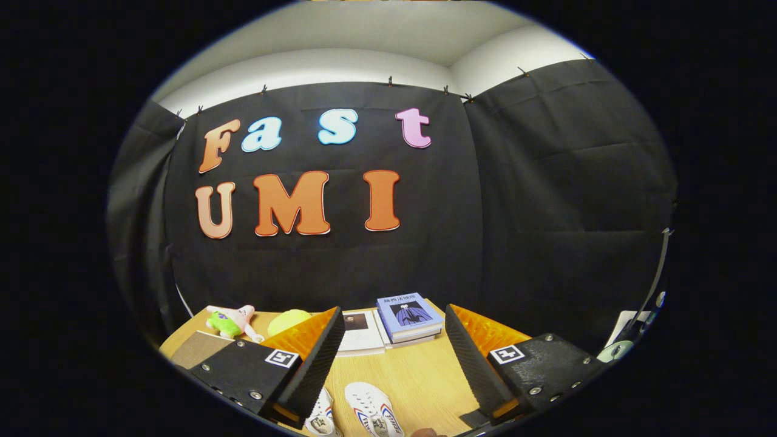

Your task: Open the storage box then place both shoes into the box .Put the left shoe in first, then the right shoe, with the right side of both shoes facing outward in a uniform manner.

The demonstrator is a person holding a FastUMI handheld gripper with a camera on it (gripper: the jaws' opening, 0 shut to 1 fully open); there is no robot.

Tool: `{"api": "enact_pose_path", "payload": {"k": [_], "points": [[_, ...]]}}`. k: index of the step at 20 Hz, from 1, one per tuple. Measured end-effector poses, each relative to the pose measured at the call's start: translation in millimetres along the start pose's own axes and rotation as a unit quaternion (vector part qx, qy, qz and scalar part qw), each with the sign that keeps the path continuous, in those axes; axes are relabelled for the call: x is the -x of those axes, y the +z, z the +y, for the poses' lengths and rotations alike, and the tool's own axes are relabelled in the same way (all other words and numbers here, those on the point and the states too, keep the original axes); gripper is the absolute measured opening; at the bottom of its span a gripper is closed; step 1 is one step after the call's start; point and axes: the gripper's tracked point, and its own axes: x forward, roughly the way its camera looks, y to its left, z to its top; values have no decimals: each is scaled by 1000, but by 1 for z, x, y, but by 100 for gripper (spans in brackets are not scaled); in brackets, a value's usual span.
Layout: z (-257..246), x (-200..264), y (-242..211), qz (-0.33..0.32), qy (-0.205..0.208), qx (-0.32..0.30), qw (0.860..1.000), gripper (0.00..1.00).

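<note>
Gripper view: your claw hangs wide and empty above two shoes on the tabletop, so grabbing a shoe before opening the box breaks the order.

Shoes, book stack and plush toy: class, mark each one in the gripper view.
right-hand shoe (375, 411), gripper view, between the open fingers: on its laced top.
book stack (409, 315), gripper view, beyond the fingers: on the top cover.
plush toy (231, 321), gripper view: on its body.
</note>
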Motion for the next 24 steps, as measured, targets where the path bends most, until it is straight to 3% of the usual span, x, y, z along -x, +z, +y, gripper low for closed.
{"api": "enact_pose_path", "payload": {"k": [10,16,21,24], "points": [[12,-7,10,-6,11,9,1000,98],[18,-17,-6,14,28,-8,999,99],[46,-28,-49,69,75,-74,992,99],[73,-35,-88,120,114,-127,978,98]]}}
